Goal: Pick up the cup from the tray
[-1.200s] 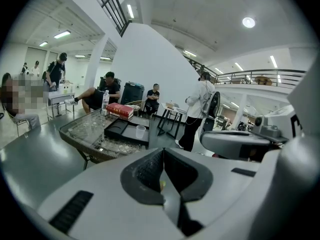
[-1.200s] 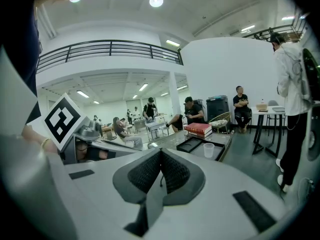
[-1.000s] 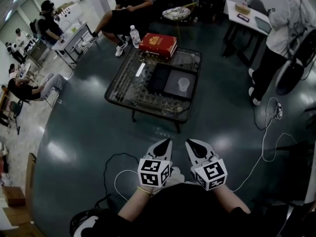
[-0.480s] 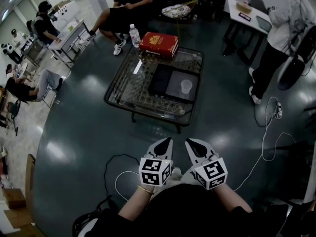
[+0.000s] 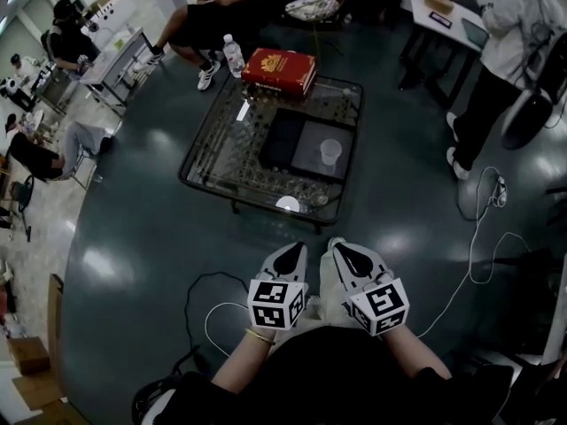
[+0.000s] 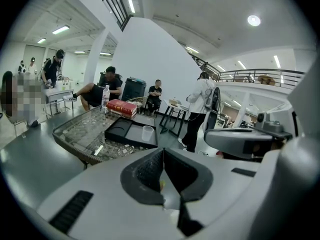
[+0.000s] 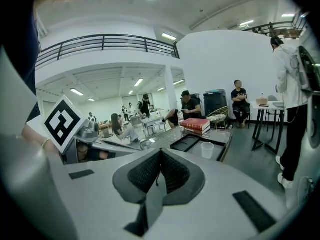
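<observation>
the clear cup point(image 5: 330, 151) stands upright in the right part of the black tray point(image 5: 282, 140) on the glass table point(image 5: 221, 162). the left gripper point(image 5: 297, 249) and right gripper point(image 5: 339, 245) are side by side, well apart from the cup. both are clenched on nothing.

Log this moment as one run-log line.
phase: pre-grasp | left gripper: shut, empty | right gripper: shut, empty | translucent plastic cup: upright on black rectangular tray, untouched

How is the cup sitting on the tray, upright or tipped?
Upright: the cup stands on the tray, open mouth facing up.
</observation>
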Demonstrator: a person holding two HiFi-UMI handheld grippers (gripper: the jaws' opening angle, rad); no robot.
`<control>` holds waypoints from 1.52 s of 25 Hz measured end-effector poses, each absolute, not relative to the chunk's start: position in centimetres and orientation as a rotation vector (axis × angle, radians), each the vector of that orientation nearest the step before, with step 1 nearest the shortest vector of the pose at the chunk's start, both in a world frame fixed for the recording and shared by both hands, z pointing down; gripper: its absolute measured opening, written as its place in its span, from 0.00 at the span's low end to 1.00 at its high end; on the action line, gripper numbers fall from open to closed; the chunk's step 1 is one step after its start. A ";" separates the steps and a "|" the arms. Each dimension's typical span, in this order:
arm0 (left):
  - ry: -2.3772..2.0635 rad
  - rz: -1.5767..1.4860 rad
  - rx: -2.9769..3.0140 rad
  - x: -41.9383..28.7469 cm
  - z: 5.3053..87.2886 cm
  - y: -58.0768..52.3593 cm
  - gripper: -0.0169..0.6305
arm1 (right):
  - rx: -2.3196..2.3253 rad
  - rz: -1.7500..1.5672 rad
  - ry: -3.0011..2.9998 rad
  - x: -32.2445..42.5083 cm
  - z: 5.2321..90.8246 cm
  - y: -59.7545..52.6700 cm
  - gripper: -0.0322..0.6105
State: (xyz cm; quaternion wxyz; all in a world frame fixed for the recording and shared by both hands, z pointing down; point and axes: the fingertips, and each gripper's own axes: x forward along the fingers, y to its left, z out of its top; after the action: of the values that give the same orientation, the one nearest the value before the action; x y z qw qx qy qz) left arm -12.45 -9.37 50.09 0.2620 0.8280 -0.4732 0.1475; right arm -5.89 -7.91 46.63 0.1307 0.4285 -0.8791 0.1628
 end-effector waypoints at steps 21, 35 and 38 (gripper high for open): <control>-1.298 0.483 2.177 -7.5 55.5 -23.5 0.05 | 1.188 0.567 -2.463 0.4 50.1 -22.4 0.07; -1.235 0.678 2.104 -4.3 63.8 -31.6 0.26 | 1.161 0.678 -2.424 2.6 52.9 -27.7 0.07; -1.221 0.708 2.082 -3.7 65.5 -33.3 0.32 | 1.157 0.698 -2.404 3.2 53.8 -28.0 0.07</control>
State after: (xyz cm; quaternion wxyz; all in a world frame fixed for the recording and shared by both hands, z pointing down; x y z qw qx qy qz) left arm -3.73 -33.30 65.53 0.3081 0.7876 -0.4617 0.2676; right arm 3.20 -28.04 53.78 0.1909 0.4117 -0.8557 0.2485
